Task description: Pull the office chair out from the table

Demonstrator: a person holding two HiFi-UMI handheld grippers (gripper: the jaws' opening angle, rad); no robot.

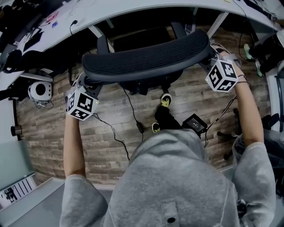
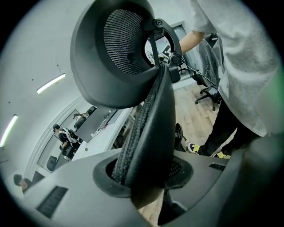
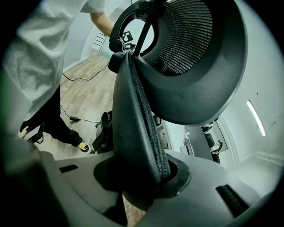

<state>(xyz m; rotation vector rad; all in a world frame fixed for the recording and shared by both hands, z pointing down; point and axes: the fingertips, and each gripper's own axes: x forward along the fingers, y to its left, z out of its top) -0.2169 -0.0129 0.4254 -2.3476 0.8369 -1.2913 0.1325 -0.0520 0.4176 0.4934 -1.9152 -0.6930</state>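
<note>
The black mesh office chair (image 1: 146, 60) stands in front of the white table (image 1: 133, 9), with its seat partly under the table edge. My left gripper (image 1: 86, 83) is shut on the left end of the backrest's top edge. My right gripper (image 1: 211, 56) is shut on the right end. In the left gripper view the padded backrest edge (image 2: 148, 133) runs down between the jaws of the left gripper (image 2: 146, 177). The right gripper view shows the same edge (image 3: 137, 128) pinched in the right gripper (image 3: 142, 177), under the curved mesh headrest (image 3: 195, 53).
Cables and a black power brick (image 1: 195, 122) lie on the wooden floor (image 1: 106, 128) behind the chair. The person's feet in yellow-and-black shoes (image 1: 165, 101) stand close to the chair base. A white round device (image 1: 40, 91) sits at the left, and another chair's base (image 1: 230, 133) at the right.
</note>
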